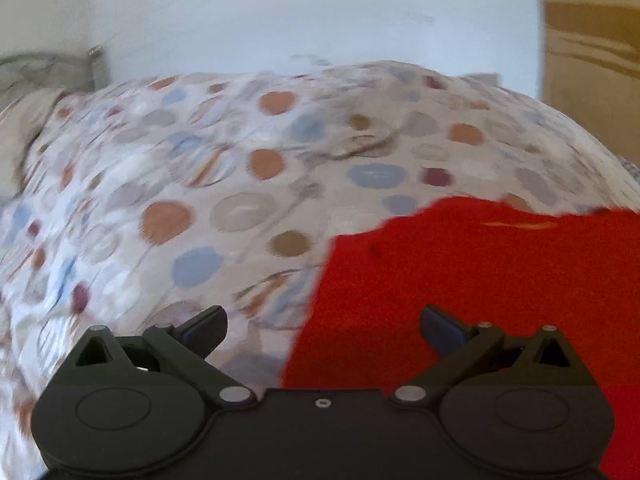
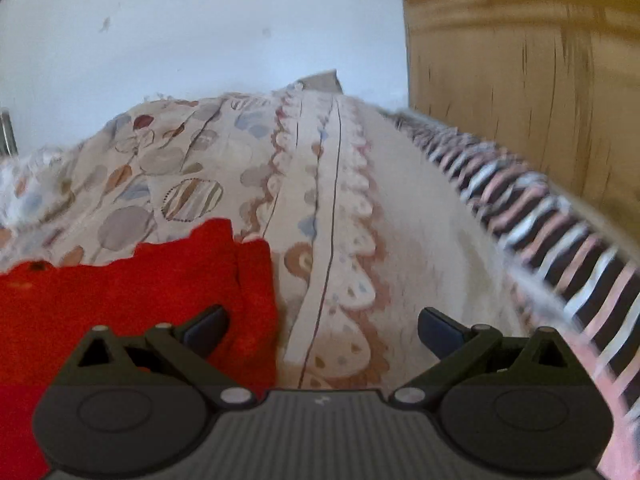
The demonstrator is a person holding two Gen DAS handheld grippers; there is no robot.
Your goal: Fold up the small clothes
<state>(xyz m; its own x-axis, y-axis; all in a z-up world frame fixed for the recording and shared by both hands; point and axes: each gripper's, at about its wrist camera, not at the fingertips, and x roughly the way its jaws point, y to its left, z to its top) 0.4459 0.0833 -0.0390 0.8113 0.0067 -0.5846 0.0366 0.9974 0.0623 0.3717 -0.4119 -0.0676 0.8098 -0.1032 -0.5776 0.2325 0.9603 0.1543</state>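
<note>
A small red garment (image 1: 472, 280) lies flat on a bed with a dotted cover (image 1: 224, 184). In the left wrist view it fills the lower right, and its left edge runs up between the fingers of my left gripper (image 1: 323, 330), which stands open above that edge with nothing pinched. In the right wrist view the same red garment (image 2: 132, 296) lies at the lower left. My right gripper (image 2: 323, 330) is wide open over the garment's right edge, its left fingertip (image 2: 208, 328) above the red cloth and its right one above the bedcover (image 2: 344, 216). Both views are motion-blurred.
A white wall (image 1: 280, 16) stands behind the bed. A wooden wardrobe (image 2: 528, 64) rises at the right. A striped blanket (image 2: 532, 220) runs along the bed's right side. A grey pillow (image 1: 28, 112) lies at the far left.
</note>
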